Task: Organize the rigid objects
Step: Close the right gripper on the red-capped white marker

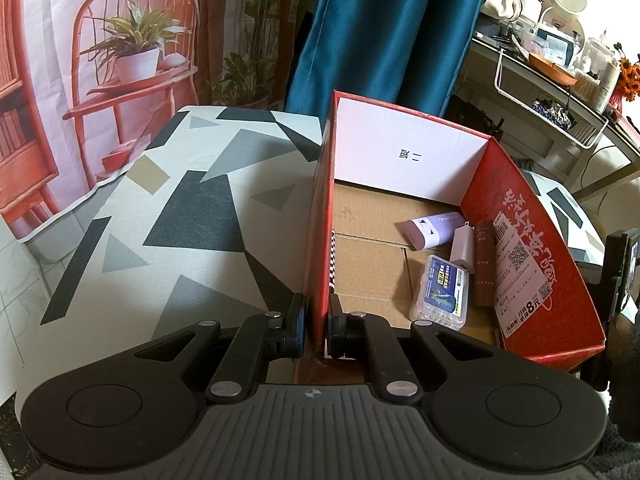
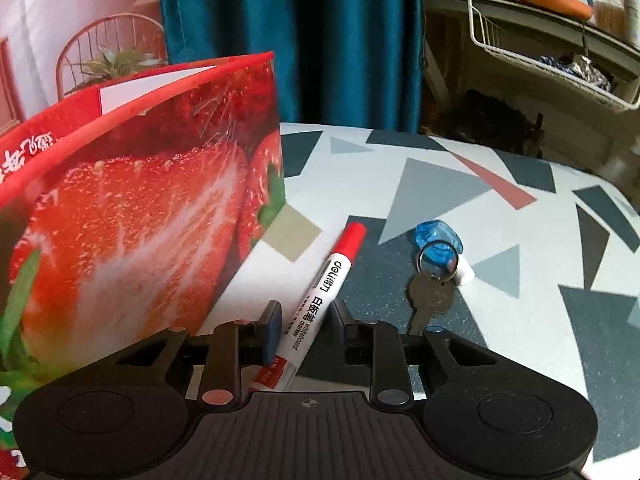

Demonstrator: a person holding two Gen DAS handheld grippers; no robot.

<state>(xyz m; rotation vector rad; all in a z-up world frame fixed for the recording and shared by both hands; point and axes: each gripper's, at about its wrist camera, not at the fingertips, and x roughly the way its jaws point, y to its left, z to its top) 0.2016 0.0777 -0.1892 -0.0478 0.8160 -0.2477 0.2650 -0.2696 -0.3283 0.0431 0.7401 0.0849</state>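
A red strawberry-print cardboard box (image 1: 520,240) stands open on the patterned table (image 1: 168,208). My left gripper (image 1: 316,320) is shut on the box's near left wall, one finger outside and one inside. In the box lie a lilac tube (image 1: 434,228), a white plug (image 1: 464,246), a brown stick (image 1: 483,264) and a clear case with a blue label (image 1: 440,294). In the right wrist view the box (image 2: 140,208) stands at the left. My right gripper (image 2: 306,320) is shut on a red-capped whiteboard marker (image 2: 328,276) that lies slanted on the table.
A key (image 2: 430,296) on a ring with a blue fob (image 2: 436,240) lies just right of the marker. Behind the table hang a blue curtain (image 2: 288,40) and a printed backdrop. A cluttered shelf with a white wire basket (image 2: 532,60) stands at the back right.
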